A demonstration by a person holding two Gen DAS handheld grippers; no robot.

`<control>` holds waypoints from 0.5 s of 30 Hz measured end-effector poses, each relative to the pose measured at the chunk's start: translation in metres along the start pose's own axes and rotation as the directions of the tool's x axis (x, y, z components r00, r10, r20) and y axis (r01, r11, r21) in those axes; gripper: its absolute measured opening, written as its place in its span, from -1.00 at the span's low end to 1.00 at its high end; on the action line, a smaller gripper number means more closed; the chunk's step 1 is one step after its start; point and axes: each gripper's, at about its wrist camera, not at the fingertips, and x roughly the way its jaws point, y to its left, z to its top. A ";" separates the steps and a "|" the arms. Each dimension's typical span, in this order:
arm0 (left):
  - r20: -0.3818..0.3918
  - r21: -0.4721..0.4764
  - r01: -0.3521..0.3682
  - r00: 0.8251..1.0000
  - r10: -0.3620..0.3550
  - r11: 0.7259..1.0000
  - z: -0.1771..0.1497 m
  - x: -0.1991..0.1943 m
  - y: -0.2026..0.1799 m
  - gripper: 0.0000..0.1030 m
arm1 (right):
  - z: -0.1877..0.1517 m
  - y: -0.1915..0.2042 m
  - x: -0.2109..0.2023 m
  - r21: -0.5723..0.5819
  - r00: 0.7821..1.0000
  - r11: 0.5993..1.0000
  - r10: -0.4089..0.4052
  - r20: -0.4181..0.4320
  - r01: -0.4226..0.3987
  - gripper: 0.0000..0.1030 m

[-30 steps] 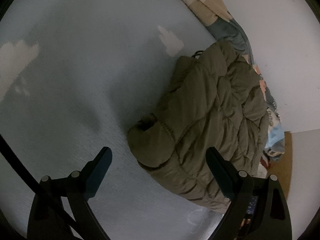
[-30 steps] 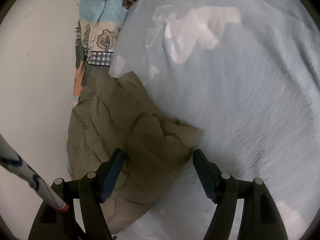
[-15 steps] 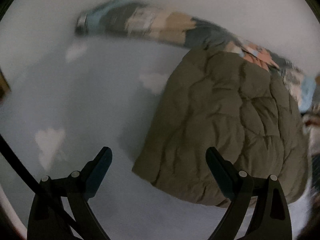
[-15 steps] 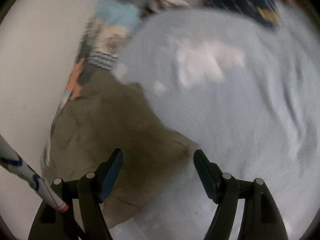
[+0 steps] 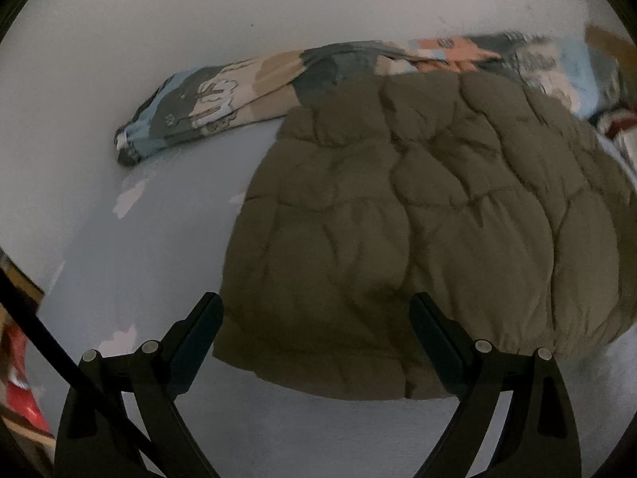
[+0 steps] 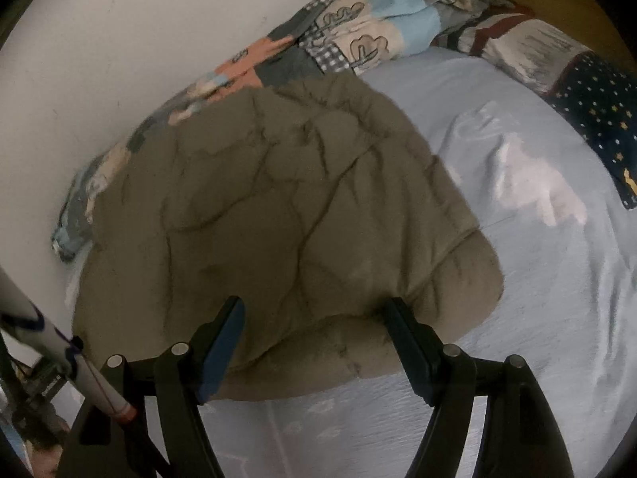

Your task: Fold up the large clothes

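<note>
Olive quilted jacket [image 5: 418, 215] lies folded in a bundle on the pale blue bed [image 6: 537, 279], its far edge against a patchwork blanket [image 6: 358, 40] by the wall. We hold the left gripper [image 5: 316, 342] and right gripper [image 6: 314, 338] above its near edge, jaws apart, gripping nothing.

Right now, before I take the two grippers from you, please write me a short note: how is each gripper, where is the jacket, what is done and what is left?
Left gripper: open, holds nothing, above the near edge of the jacket.
Right gripper: open, holds nothing, over the same near edge.
The olive quilted jacket lies folded into a compact bundle on the light blue sheet, its far side against the patterned blanket by the wall.
Done: it looks folded and released.
Left: probably only a check that the bundle stays tidy, or one last fold.
</note>
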 end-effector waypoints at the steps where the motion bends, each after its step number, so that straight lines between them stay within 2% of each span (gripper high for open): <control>1: -0.002 0.018 -0.007 1.000 0.007 1.000 -0.002 0.000 -0.004 0.83 | -0.001 0.001 0.002 -0.001 1.000 1.000 -0.007 -0.003 0.007 0.51; 5: 0.020 0.078 -0.051 0.999 0.050 0.996 -0.004 0.000 -0.014 0.83 | -0.003 -0.003 0.008 0.004 1.000 1.000 -0.012 -0.018 0.012 0.51; 15: 0.036 0.112 -0.085 0.996 0.081 0.990 -0.008 -0.001 -0.020 0.83 | -0.003 0.000 0.011 -0.008 0.999 1.000 -0.017 -0.036 0.017 0.57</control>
